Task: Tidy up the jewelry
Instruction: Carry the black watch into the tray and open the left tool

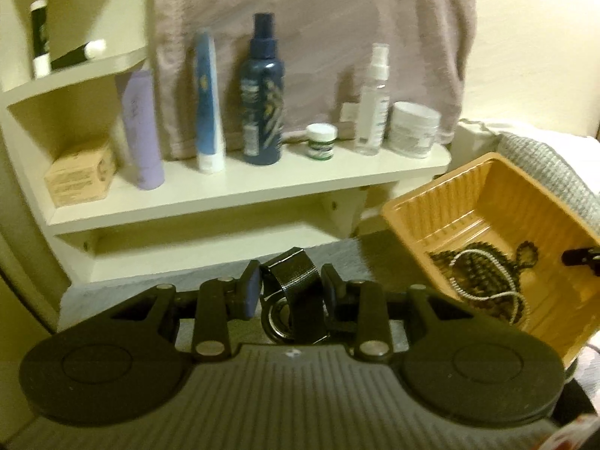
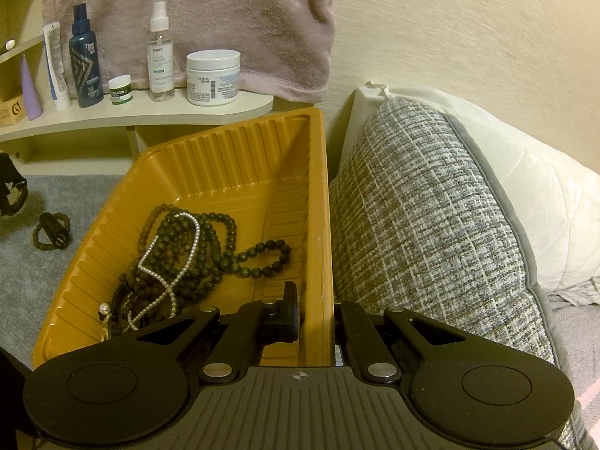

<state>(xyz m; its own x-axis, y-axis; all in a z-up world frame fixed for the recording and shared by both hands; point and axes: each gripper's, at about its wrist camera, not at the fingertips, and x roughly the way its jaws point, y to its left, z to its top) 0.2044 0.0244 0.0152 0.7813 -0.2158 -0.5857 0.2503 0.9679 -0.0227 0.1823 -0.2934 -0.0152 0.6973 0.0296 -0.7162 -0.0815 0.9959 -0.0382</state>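
My left gripper (image 1: 292, 288) is shut on a black watch (image 1: 290, 300), whose woven strap loops up between the pads and whose round metal case hangs below. An orange ribbed tray (image 2: 232, 157) lies to its right on the grey bed cover. The tray holds dark bead necklaces (image 2: 210, 247) and a thin pearl chain (image 2: 168, 262). My right gripper (image 2: 317, 318) is shut on the tray's right wall, one finger inside and one outside. In the left wrist view the tray (image 1: 487, 195) looks tilted, with a right gripper finger (image 1: 579, 258) on its rim.
A dark bead bracelet around a small black cylinder (image 2: 52, 232) lies on the grey cover (image 2: 56, 281) left of the tray. A white shelf (image 1: 262, 183) behind carries bottles, jars and a box under a hanging towel (image 1: 318, 37). A grey woven pillow (image 2: 431, 225) presses against the tray's right side.
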